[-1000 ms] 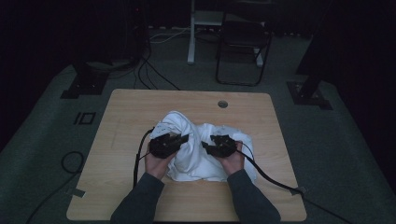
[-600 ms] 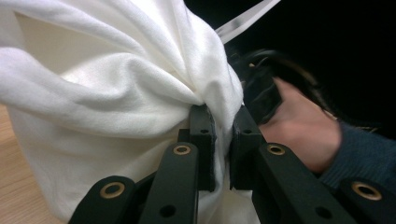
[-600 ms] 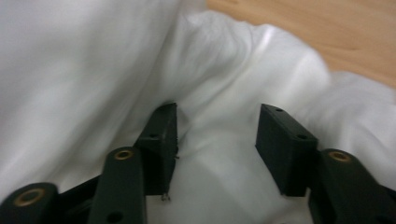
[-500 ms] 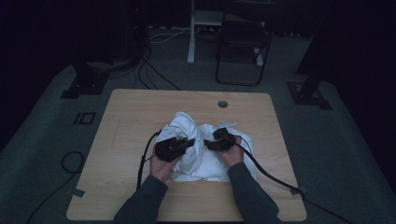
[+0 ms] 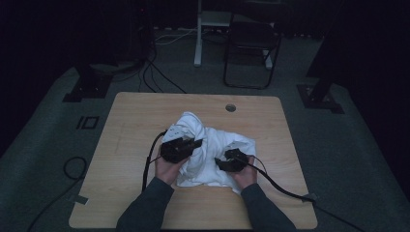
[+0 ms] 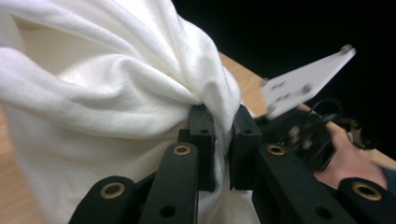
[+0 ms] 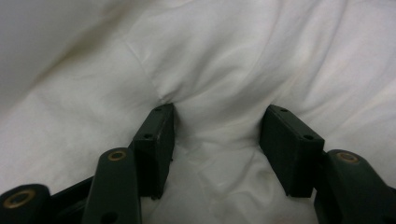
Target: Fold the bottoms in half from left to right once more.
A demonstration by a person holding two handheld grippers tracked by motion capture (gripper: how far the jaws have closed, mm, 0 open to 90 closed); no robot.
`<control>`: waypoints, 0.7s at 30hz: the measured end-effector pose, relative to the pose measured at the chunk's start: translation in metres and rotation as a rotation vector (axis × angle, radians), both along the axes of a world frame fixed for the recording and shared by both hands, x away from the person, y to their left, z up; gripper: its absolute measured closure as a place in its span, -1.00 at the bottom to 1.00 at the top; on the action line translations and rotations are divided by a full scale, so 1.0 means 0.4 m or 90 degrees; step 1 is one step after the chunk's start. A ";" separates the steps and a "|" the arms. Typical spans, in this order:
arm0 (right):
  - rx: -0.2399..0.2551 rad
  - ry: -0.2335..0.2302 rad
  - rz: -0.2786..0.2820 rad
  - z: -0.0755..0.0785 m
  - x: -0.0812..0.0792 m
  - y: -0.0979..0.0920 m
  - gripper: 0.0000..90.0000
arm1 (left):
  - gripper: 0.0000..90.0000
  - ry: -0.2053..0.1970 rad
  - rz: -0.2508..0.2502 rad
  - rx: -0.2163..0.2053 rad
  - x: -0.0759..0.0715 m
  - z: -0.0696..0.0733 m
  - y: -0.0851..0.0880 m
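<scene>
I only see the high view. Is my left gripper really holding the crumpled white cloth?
Observer: Yes. In the left gripper view, the left gripper is shut, pinching a bunched fold of the crumpled white cloth.
Operator: And my right one?
Observer: The right gripper view shows the right gripper open. Its jaws have just been opening, and cloth bulges between them, unpinched.
Operator: Is it touching the cloth?
Observer: Its jaw tips seem to press into the cloth, creasing it.

Left gripper (image 5: 196, 143): I am keeping its jaws clamped nearly together, pinching a fold, my left hand (image 5: 167, 169) gripping behind. Right gripper (image 7: 217, 126): its jaws have just been opening, standing apart, tips pressing down; my right hand (image 5: 245, 176) is gripping behind.
</scene>
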State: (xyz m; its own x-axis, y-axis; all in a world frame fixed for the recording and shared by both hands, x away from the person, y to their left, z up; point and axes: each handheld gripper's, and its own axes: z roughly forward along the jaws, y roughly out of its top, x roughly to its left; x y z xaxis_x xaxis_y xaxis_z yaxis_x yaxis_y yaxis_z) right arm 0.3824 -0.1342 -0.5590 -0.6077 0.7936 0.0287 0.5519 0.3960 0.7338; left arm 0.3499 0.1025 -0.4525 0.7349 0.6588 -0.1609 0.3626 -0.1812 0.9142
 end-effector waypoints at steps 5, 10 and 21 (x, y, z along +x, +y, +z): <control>0.013 0.021 0.077 0.008 0.001 0.072 -0.09 | 0.85 -0.005 -0.009 0.016 0.001 -0.001 -0.025; 0.077 -0.027 0.067 0.055 -0.037 -0.013 -0.09 | 0.85 -0.002 -0.015 0.025 0.000 -0.010 -0.029; 0.028 -0.012 0.046 -0.018 -0.034 -0.029 -0.10 | 0.85 0.000 -0.050 0.000 -0.002 0.011 -0.080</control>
